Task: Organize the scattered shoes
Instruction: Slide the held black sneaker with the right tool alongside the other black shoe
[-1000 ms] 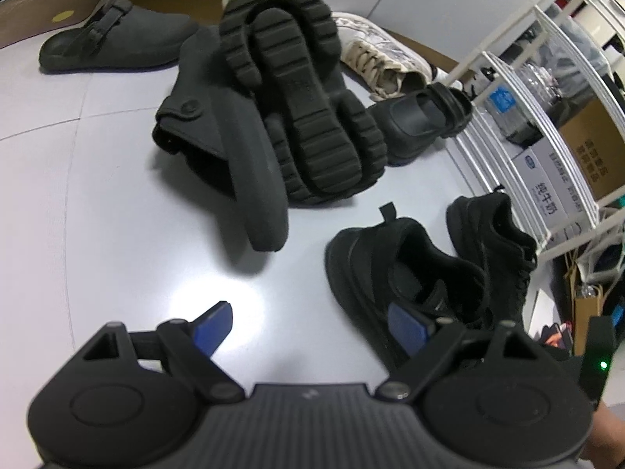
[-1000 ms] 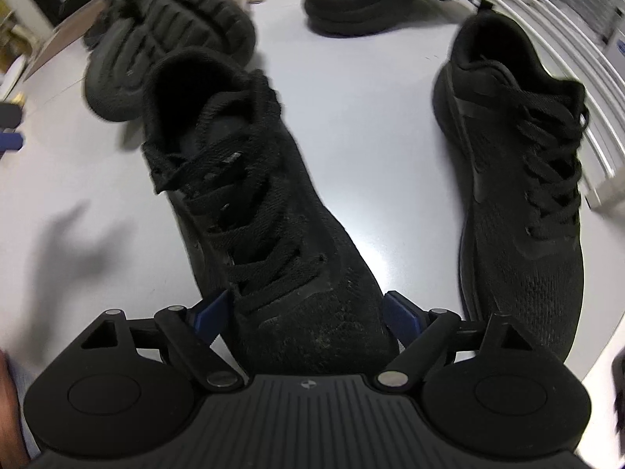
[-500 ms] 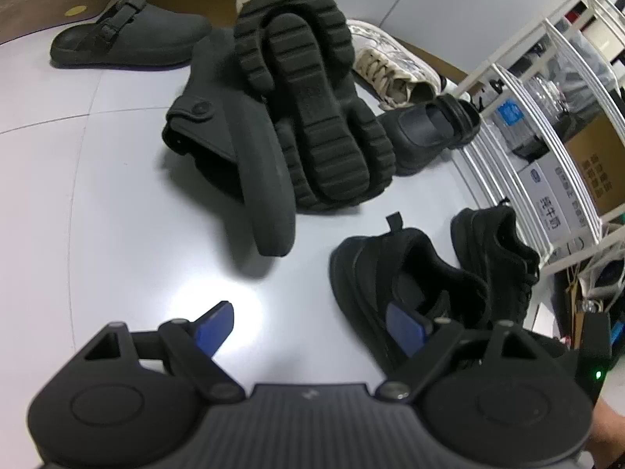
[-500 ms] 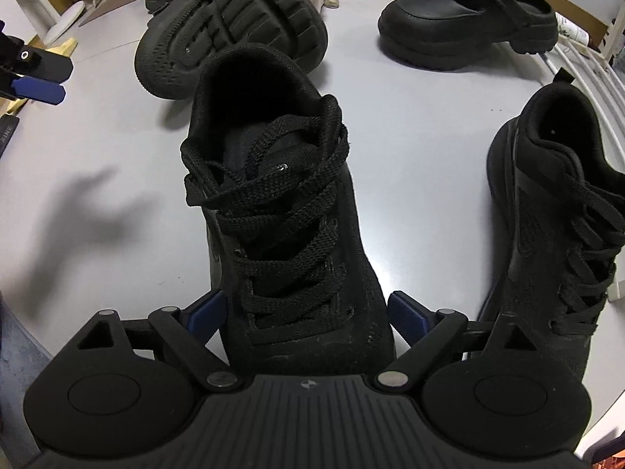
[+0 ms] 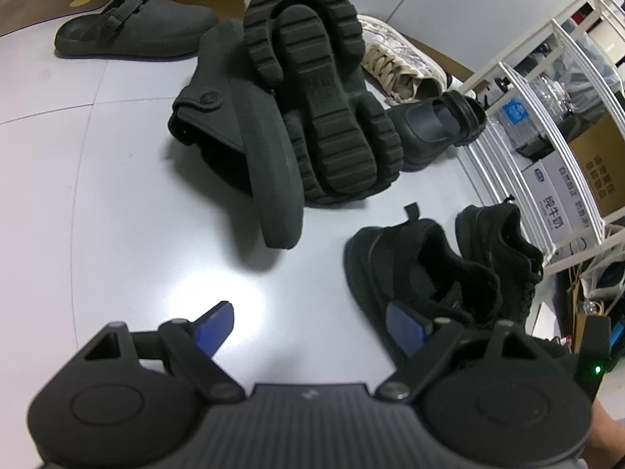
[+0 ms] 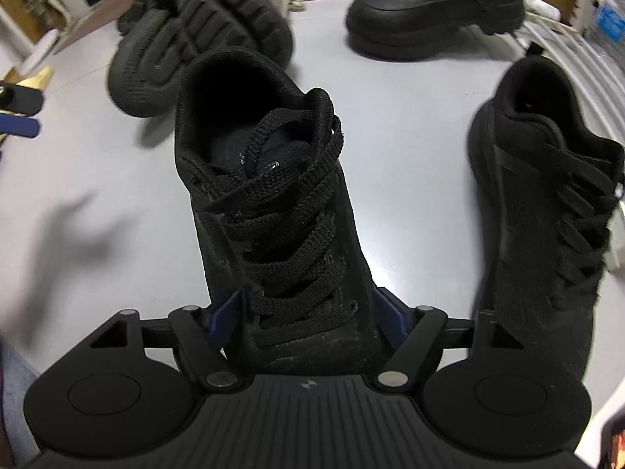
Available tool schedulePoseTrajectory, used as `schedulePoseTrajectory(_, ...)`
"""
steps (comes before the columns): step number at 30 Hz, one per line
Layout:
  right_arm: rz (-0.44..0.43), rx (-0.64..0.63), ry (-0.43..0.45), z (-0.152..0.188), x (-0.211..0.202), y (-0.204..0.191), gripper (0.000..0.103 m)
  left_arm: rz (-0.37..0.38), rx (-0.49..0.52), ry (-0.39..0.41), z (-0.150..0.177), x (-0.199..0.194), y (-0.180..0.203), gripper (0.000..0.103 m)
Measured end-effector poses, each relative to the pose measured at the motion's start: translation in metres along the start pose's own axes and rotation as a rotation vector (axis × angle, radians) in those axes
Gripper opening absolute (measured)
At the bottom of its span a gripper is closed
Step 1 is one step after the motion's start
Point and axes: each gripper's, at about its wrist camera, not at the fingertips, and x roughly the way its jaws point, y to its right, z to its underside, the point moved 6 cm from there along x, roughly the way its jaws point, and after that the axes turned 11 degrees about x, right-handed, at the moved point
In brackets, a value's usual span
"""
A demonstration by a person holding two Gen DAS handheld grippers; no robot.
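Observation:
A black laced sneaker (image 6: 273, 203) stands on the grey floor, toe toward my right gripper (image 6: 308, 312). The jaws are closing, and both blue pads touch the sides of the sneaker's forefoot. Its partner (image 6: 547, 234) stands apart on the right. The left wrist view shows the same pair, the nearer sneaker (image 5: 422, 273) and the farther one (image 5: 504, 242), at lower right. My left gripper (image 5: 310, 328) hangs open above bare floor with nothing between its pads.
Two dark grey clogs lie in a heap, one sole-up (image 5: 312, 90), one on its side (image 5: 250, 144). A black chunky clog (image 5: 433, 129), a white sneaker (image 5: 394, 54) and a buckled grey clog (image 5: 133, 27) lie beyond. A white wire rack (image 5: 547, 117) with boxes borders the right.
The right gripper's pads have come in from a wide stance onto the sneaker's sides, and the sneaker now looms closer in its view. The left gripper has kept still.

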Motion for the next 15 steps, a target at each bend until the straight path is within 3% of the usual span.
schedulePoseTrajectory(15, 0.089, 0.25, 0.034, 0.001, -0.007, 0.05, 0.075, -0.011, 0.009, -0.014, 0.001, 0.005, 0.0, 0.087)
